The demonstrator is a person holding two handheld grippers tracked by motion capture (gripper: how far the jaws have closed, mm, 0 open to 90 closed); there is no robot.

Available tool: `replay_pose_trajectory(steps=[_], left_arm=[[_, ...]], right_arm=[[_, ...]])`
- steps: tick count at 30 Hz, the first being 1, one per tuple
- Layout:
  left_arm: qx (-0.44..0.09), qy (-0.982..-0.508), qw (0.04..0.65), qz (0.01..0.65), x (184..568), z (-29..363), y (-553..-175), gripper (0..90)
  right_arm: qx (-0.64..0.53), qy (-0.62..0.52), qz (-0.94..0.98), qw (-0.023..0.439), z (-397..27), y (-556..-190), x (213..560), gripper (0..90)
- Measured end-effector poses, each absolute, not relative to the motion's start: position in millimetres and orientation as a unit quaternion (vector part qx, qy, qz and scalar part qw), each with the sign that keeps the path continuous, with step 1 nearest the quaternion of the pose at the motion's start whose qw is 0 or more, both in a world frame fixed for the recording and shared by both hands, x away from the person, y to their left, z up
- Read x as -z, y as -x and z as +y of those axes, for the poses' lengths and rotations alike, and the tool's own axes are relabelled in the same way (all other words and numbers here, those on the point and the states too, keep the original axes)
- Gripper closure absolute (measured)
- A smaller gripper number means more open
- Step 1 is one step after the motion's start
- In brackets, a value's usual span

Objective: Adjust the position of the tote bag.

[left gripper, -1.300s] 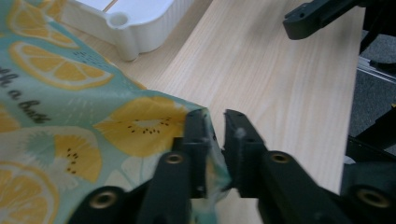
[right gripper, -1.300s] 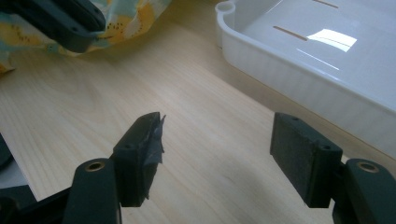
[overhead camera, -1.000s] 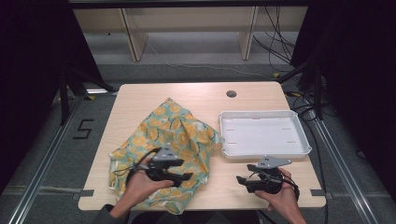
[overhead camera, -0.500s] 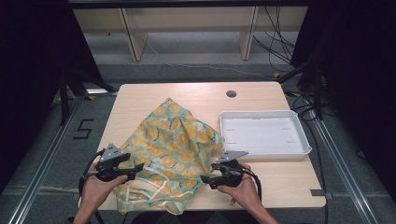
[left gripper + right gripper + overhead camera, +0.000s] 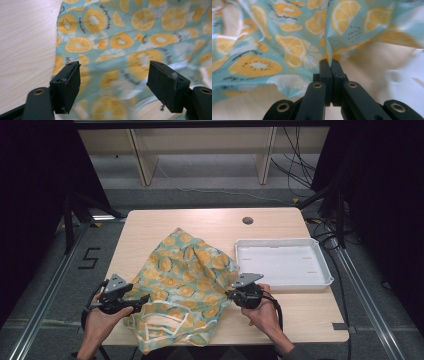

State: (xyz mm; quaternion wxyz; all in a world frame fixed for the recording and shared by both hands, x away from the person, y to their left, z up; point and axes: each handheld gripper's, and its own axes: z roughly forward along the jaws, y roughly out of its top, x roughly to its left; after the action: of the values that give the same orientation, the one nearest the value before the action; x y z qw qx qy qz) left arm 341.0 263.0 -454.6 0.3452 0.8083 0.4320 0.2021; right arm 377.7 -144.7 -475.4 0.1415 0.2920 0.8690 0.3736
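Left gripper (image 5: 142, 301) sits at the left edge of the fruit-print cloth (image 5: 185, 285), jaws spread wide and just been opening further; in the left gripper view the cloth (image 5: 130, 50) lies between and beyond the open jaws, pads not pressing on it. Cloth is crumpled across the middle-front of the wooden table (image 5: 210, 222), its front hem hanging over the table's near edge, with a white strap loop near that hem. Right gripper (image 5: 229, 294) is at the cloth's right edge, jaws just snapped closed; the right gripper view shows a fold of the cloth (image 5: 287, 47) pinched at the jaw tips. White tray (image 5: 327, 275) sits empty just right of the cloth, apart from it.

Step in hand looks like taking both side edges to spread or lift the cloth. To do it well: bring the left jaws over the edge hem, not the loose middle, and close on one layer only; match the right grip's position along the edge so the fabric pulls flat; keep the right pinch firm, it's only at the tips and could slip once tension comes on; pull outward evenly, keep clear of the tray
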Motion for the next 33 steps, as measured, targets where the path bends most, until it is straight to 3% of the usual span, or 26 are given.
replay_pose_trajectory(steps=[7,15,22,26,29,33], left_arm=[[-0.176,-0.797,0.384,0.432,459,251,-336,25.4],[-0.106,-0.834,0.413,0.350,455,206,-313,25.5],[-0.088,-0.873,0.380,0.293,468,172,-304,24.6],[-0.107,-0.884,0.359,0.280,478,158,-304,24.6],[-0.118,-0.899,0.336,0.255,486,150,-310,38.1],[-0.137,-0.903,0.339,0.227,487,147,-321,75.1]], right_arm=[[-0.359,-0.313,0.863,0.169,-174,-393,463,90.0],[-0.384,-0.332,0.845,0.172,-194,-404,459,88.9],[-0.398,-0.331,0.835,0.184,-188,-392,449,62.4],[-0.424,-0.321,0.827,0.182,-190,-383,440,54.5],[-0.432,-0.294,0.836,0.169,-187,-375,435,51.1],[-0.431,-0.269,0.846,0.160,-179,-368,431,49.9]])
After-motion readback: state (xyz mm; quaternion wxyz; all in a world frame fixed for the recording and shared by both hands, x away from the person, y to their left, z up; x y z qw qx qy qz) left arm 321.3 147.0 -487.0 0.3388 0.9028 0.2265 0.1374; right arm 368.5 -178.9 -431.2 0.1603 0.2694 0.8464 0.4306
